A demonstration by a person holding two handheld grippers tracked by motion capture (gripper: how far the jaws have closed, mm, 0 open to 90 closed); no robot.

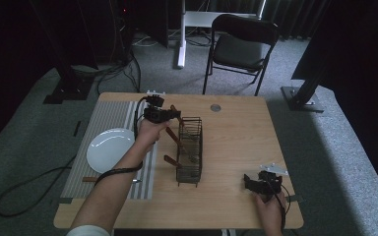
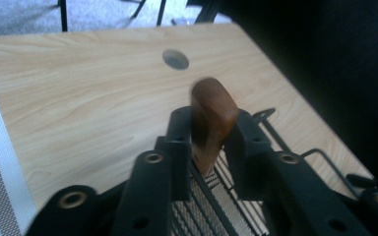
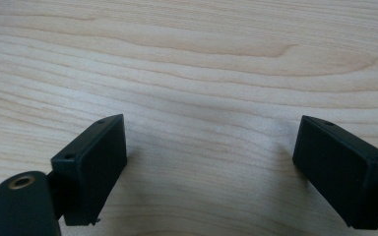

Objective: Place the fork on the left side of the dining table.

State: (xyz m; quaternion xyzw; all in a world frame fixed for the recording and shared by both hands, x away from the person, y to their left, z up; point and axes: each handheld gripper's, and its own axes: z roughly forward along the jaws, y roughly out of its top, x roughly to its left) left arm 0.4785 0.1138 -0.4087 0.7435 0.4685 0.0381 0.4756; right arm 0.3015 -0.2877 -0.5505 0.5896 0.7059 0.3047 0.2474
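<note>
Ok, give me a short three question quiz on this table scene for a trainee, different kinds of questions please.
1. True or false: the left gripper is shut on a wooden handle.
2. Multiple choice: the white plate lies on A) bare wood, B) the striped mat, C) the wire basket.
3. Fill in: the right gripper has its jaws ____ over the bare table.

Key: 1 true; 2 B; 3 open.
</note>
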